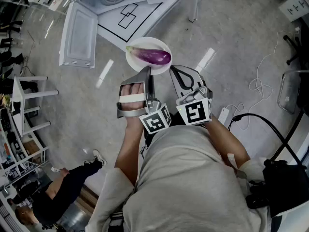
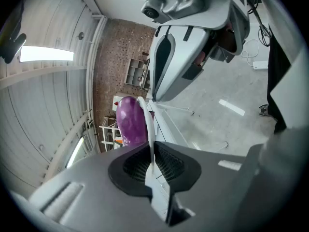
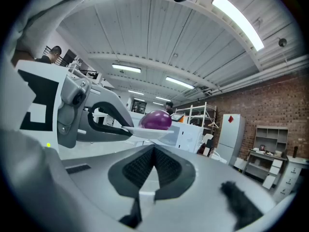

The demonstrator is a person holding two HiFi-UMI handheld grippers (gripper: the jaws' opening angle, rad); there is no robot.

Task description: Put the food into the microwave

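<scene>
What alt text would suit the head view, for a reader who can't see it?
From above: a person's left tool clamps the rim of a white plate carrying a purple eggplant, with the right tool close beside the plate. Ahead, a microwave stands with its door open.

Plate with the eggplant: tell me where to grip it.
Pinch the thin rim of the plate at its near edge, coming from the person's side, as the left gripper does. It is shallow, and the eggplant lies loose on top: keep it level.
</scene>
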